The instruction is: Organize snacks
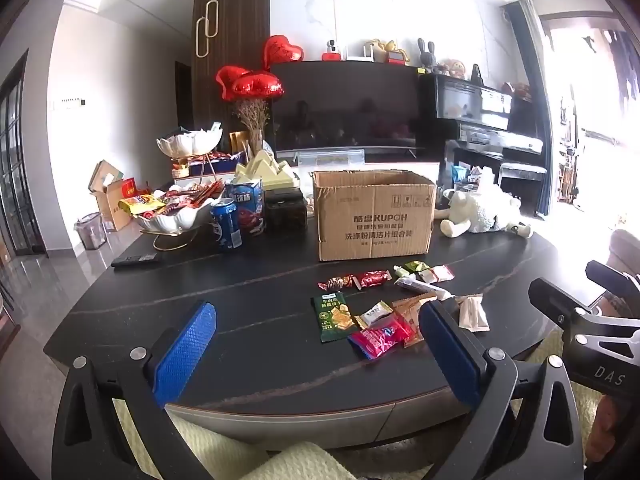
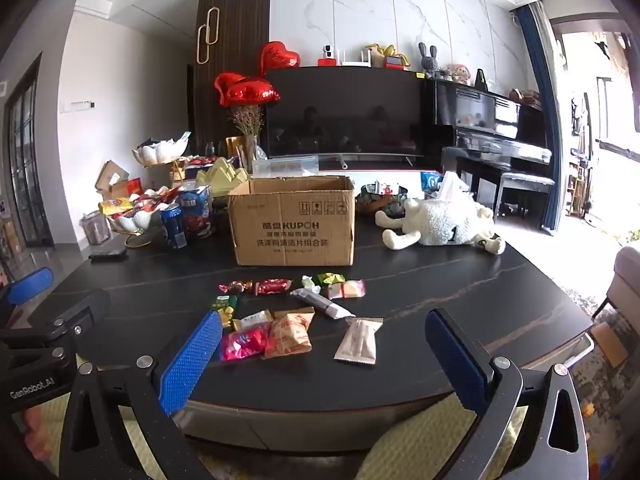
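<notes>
The dark counter (image 1: 240,280) carries, at its far left, a white shell-shaped dish (image 1: 176,216) heaped with wrapped snacks, a blue can (image 1: 225,224) just beside it, and a black remote (image 1: 134,260) lying flat in front.

The left hand-held gripper (image 1: 316,354) hovers over the near edge of the counter with its blue pads (image 1: 184,352) spread wide and nothing between them. The loose snacks lie ahead of it, toward its right finger: a green packet (image 1: 334,316) flat on the counter, a pink packet (image 1: 380,338) touching the finger's inner side as seen from the left wrist, and two red candies (image 1: 374,279) farther back.

An open cardboard box (image 2: 294,224) stands upright behind the snack cluster, near the middle of the counter.

The right hand-held gripper (image 2: 324,356) is likewise spread wide and holds nothing. In the right wrist view, an orange packet (image 2: 290,334) and a beige packet (image 2: 358,340) lie between and ahead of its fingers, apart from both pads. A grey tube-shaped packet (image 2: 320,303) lies diagonally beyond them, with a green candy (image 2: 331,279) and a pale pink packet (image 2: 347,289) just in front of the box.

A white plush sheep (image 2: 440,224) lies on its side at the right of the counter, well apart from the snacks.
</notes>
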The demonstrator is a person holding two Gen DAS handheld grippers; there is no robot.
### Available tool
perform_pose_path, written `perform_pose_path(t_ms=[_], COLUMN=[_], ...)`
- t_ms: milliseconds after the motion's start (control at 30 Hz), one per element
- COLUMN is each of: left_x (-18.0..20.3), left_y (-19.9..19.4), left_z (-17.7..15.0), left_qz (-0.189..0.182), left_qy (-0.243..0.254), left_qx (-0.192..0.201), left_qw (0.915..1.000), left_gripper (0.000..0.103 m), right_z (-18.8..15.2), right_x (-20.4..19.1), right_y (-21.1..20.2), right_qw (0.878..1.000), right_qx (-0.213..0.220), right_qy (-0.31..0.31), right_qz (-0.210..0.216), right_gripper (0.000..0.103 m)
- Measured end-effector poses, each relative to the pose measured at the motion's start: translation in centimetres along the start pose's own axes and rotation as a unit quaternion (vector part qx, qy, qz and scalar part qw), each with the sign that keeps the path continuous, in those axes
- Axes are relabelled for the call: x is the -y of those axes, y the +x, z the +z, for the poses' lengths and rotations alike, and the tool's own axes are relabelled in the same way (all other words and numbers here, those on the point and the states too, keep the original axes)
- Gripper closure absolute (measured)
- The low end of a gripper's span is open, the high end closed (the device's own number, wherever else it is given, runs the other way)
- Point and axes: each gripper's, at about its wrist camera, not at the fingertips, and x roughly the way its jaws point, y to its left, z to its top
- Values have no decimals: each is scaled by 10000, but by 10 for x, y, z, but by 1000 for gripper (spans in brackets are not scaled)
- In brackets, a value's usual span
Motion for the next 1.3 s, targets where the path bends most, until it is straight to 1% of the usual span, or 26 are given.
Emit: perform_pose_path(t_ms=[367, 500, 700, 1300], left_x=[0, -2, 1, 2], left_y=[0, 0, -9, -10], left_z=[0, -1, 0, 1], left_qz=[22, -41, -55, -106], left_qy=[-13, -24, -25, -1], left_qx=[58, 43, 129, 269], left_qw=[10000, 10000, 9999, 9996], left_gripper=[0, 0, 0, 0], right_z=[0, 0, 0, 1], right_x=[2, 3, 3, 3], right_y=[-1, -1, -1, -2], right_qw=[10000, 10000, 10000, 9999], right_qx=[21, 23, 22, 34], right_qy=[52, 64, 73, 128], right_qz=[32, 42, 54, 83], right_gripper=[1, 0, 0, 0])
